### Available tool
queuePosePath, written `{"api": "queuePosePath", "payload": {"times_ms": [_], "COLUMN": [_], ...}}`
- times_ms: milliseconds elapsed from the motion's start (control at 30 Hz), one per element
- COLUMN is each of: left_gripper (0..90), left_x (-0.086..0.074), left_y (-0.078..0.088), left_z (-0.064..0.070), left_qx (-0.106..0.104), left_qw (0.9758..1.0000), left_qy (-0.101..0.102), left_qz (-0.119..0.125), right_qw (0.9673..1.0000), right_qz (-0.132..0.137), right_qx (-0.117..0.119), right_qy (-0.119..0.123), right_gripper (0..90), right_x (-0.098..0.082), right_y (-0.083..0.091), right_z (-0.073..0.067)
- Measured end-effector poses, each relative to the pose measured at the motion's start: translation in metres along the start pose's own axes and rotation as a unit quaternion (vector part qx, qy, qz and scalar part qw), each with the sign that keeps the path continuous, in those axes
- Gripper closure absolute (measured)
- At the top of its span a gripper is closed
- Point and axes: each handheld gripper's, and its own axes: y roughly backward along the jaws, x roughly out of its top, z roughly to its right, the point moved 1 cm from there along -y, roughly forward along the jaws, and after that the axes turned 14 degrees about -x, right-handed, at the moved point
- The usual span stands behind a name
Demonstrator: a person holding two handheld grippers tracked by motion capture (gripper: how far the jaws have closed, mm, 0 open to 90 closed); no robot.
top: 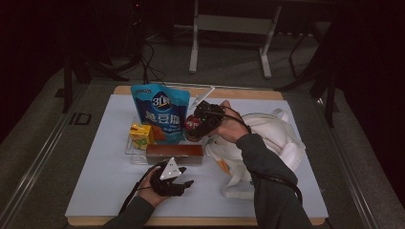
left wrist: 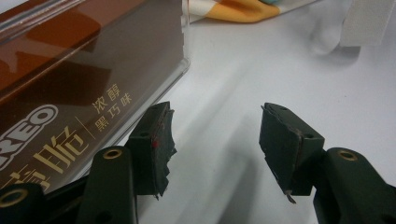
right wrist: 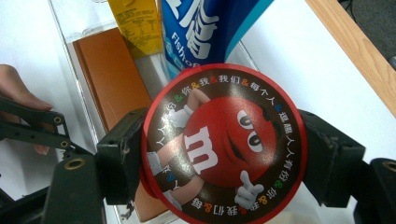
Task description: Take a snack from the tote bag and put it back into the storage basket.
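Your right jaws are clamped on the round M&M's tub, one pad pressed against each side of it, its red-rimmed lid facing the right gripper view's camera. In the high view your right gripper holds that tub above the right end of the clear tray, just beside the blue pouch.

Your left jaws stand partly open with nothing between them — only bare white worktop shows in the gap. Your left gripper sits low on the worktop, its left pad just beside the clear tray's corner, apart from it as far as I can tell. Behind that clear wall lies the long brown Oreo box.

From above, your left gripper rests on the worktop just in front of the brown box, which lies along the tray's near side. The yellow carton stands at the tray's left end, touching the blue pouch that rises upright behind it.

The white tote bag lies crumpled on the right of the worktop, and your right forearm crosses over it. In the right gripper view the brown box, the yellow carton and the blue pouch all sit beyond the tub — the tray's wall runs alongside them.
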Motion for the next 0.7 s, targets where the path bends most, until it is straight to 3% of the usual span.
{"api": "queuePosePath", "payload": {"times_ms": [700], "left_gripper": [44.0], "left_x": [0.000], "left_y": [0.000], "left_z": [0.000], "left_qx": [0.001], "left_qw": [1.0000], "left_qy": [0.001], "left_qz": [-0.001], "right_qw": [0.9999], "right_qz": [-0.007], "right_qx": [-0.011], "right_qy": [0.000], "right_gripper": [25.5], "right_x": [-0.005], "right_y": [-0.018], "right_z": [-0.002]}}
